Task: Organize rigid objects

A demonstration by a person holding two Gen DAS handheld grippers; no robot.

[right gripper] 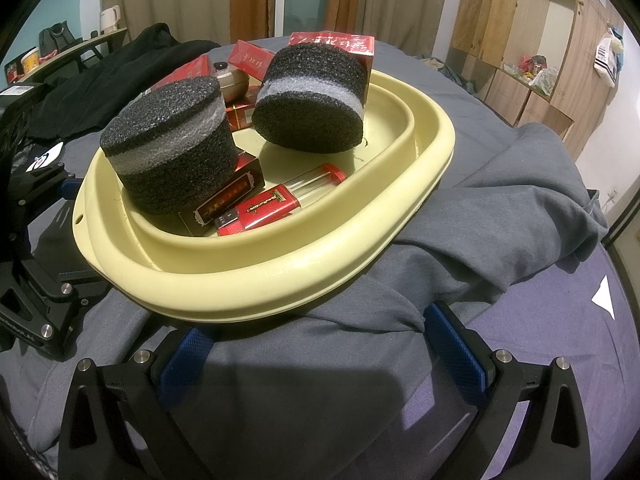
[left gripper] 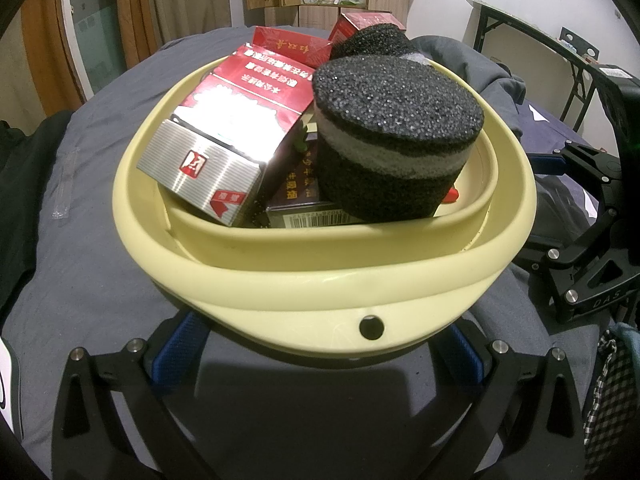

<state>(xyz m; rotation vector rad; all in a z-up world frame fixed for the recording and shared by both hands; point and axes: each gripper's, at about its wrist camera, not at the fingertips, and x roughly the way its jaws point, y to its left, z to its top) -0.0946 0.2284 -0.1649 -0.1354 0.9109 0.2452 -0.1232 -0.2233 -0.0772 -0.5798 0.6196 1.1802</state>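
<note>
A cream plastic basin [left gripper: 320, 280] [right gripper: 280, 276] sits on a grey-sheeted bed, filled with rigid objects. In it are two black foam cylinders with a grey band [left gripper: 396, 136] [right gripper: 172, 148] [right gripper: 312, 96], red and silver cartons [left gripper: 224, 128] [right gripper: 332, 46], a dark flat box [right gripper: 224, 196], a small red pack [right gripper: 268, 206] and a clear tube [right gripper: 316, 182]. My left gripper [left gripper: 320, 356] is open, its blue pads just under the basin's near rim. My right gripper [right gripper: 324, 348] is open and empty, just in front of the basin over the sheet.
A grey garment [right gripper: 500, 216] lies bunched to the right of the basin. Black clothing [right gripper: 120, 68] lies at the far left. The right gripper's black body [left gripper: 592, 240] shows beside the basin. Wooden cabinets [right gripper: 520, 40] and curtains stand behind the bed.
</note>
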